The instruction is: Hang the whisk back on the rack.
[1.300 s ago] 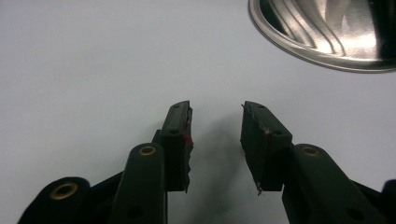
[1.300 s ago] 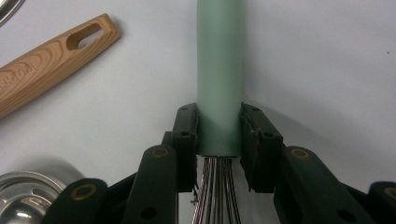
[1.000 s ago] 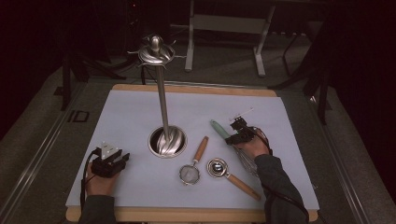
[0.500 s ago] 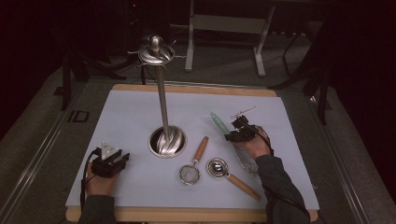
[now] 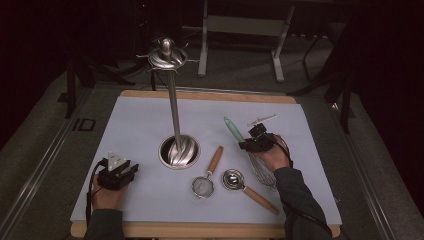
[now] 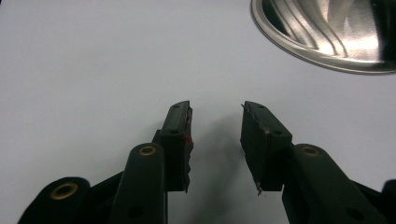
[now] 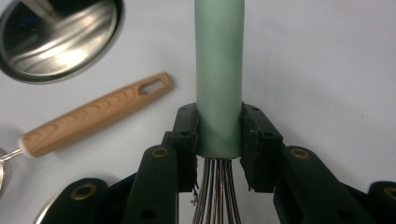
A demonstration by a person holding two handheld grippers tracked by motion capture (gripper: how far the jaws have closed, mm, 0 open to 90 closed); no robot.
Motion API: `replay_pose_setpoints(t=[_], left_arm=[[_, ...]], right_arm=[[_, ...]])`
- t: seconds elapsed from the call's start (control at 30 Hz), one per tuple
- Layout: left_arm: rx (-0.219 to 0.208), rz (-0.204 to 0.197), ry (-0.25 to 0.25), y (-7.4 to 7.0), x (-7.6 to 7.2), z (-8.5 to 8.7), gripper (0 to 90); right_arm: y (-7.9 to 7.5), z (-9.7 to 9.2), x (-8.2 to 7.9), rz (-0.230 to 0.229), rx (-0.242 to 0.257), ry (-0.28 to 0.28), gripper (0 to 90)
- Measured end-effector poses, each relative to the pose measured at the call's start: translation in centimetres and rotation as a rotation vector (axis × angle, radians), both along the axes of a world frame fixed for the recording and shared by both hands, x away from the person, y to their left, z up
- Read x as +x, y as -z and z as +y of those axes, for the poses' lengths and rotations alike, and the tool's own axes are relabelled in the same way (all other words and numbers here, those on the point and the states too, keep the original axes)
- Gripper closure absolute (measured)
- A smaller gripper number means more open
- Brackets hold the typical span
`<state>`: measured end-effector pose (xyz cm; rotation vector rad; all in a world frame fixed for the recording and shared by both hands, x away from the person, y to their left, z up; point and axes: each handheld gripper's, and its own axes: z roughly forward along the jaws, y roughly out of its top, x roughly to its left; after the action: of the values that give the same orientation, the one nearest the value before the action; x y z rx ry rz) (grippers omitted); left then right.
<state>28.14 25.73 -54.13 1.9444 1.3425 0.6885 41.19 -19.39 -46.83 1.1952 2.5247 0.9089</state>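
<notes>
your left gripper (image 5: 116, 173) rests near the desk's (image 5: 140, 125) front left corner, jaws parted with nothing between them – bare desk shows in the gap in the left gripper view. keep it there; swung right, it could knock the steel stand's (image 5: 179, 151) round base.

the stand is the bigger risk: its tall pole rises mid-desk, and a careless sweep of the whisk (image 5: 248, 148) toward it could tip it. the strainer (image 5: 207, 176) and the scoop (image 5: 248, 190) lie close by near the front edge, easy to clip with the wire end.

your right gripper (image 5: 256, 140) is clamped on the whisk's green handle (image 7: 219, 70), right where the wires begin, toward the desk's right edge. gripping that low, the handle may pivot between the pads. its long axis runs front-to-back – handle pointing toward the far edge and slightly left, wires toward you.
</notes>
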Motion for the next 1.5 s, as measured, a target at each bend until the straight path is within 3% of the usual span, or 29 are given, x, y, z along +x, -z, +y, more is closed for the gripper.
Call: replay_pose_setpoints(t=[0.47, 1.23, 1.5], left_arm=[[-0.001, -0.004, -0.003, 0.0, -0.1, 0.0, 63.3], [0.002, -0.004, -0.001, 0.0, -0.1, 0.0, 63.3], [0.0, -0.004, -0.003, 0.0, -0.1, 0.0, 63.2]], right_arm=[[-2.4, 1.2, -1.7, -0.145, 0.061, -0.069, 69.1], [-5.7, 3.1, -3.8, -0.285, 0.123, -0.165, 69.1], [-6.6, 3.6, -4.4, -0.308, 0.137, -0.194, 69.1]])
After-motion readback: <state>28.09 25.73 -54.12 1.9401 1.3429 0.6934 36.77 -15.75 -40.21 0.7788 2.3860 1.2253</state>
